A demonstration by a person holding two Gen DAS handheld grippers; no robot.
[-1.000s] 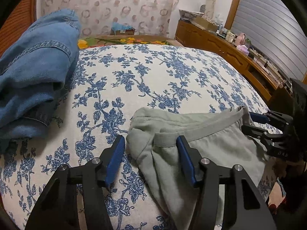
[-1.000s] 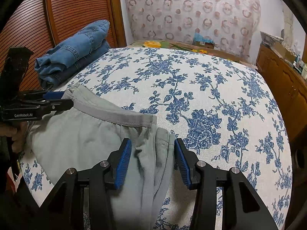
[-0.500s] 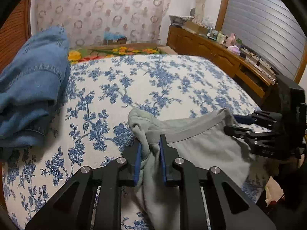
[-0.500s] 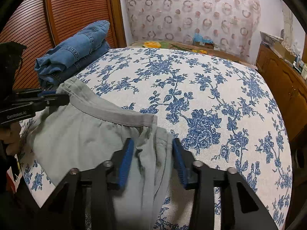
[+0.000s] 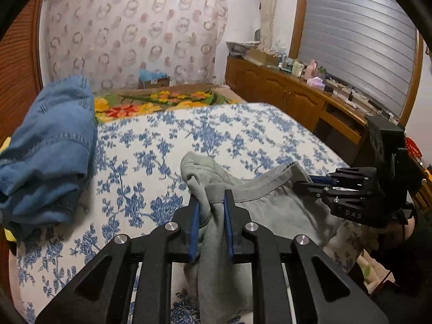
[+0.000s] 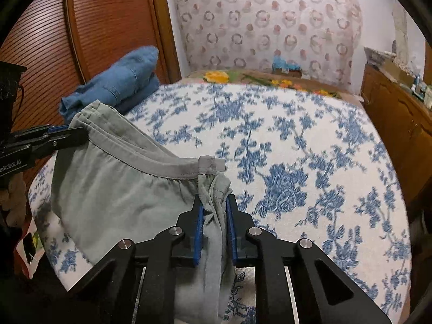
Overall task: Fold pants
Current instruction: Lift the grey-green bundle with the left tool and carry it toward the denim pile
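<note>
Both grippers now clamped on the waistband, pants lifting off the bed!

Left gripper and right gripper, spread a second ago, pinch the grey pants at six o'clock; spreading comes next, I'd say.

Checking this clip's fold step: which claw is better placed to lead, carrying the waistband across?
Probably neither. The left claw and right claw are each shut on a waistband corner of the grey pants, lifted above the bed.

Left wrist view: "DAS" in pale letters on side of right gripper. Right wrist view: "enRobot.AI", start cut off by frame edge, on side of left gripper. Nothing else legible.
</note>
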